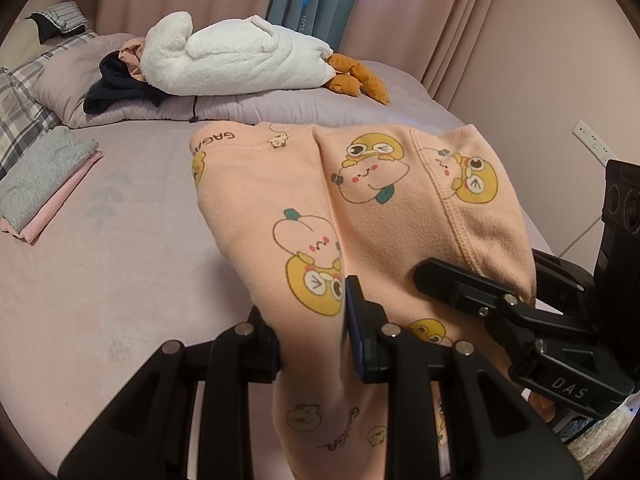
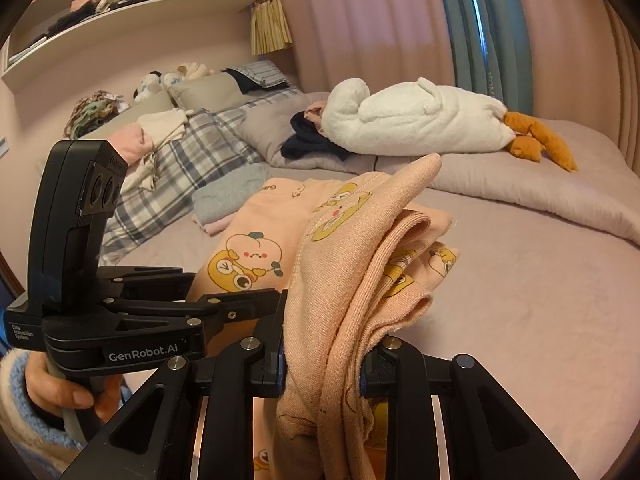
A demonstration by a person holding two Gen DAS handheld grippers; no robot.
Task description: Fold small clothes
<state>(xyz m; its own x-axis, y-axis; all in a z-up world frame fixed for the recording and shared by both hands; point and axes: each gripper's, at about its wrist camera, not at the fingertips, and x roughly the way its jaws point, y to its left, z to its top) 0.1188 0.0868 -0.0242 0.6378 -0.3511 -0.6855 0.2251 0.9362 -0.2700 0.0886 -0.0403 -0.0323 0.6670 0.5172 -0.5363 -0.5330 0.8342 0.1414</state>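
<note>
A small peach garment (image 1: 360, 216) printed with yellow cartoon figures is held over the lilac bed sheet (image 1: 100, 280). My left gripper (image 1: 316, 344) is shut on a fold of it near the bottom of the left wrist view. My right gripper (image 2: 322, 364) is shut on bunched layers of the same peach garment (image 2: 344, 280), whose ribbed edges hang over the fingers. The right gripper also shows at the right of the left wrist view (image 1: 500, 300). The left gripper shows at the left of the right wrist view (image 2: 224, 308). The far part of the garment lies on the bed.
A folded grey and pink stack (image 1: 44, 188) lies on the bed at the left. A white plush goose (image 1: 224, 56) rests on a lilac quilt (image 1: 280, 108) at the back. Plaid bedding (image 2: 192, 160), pillows, shelves (image 2: 120, 8) and curtains (image 1: 400, 12) surround the bed.
</note>
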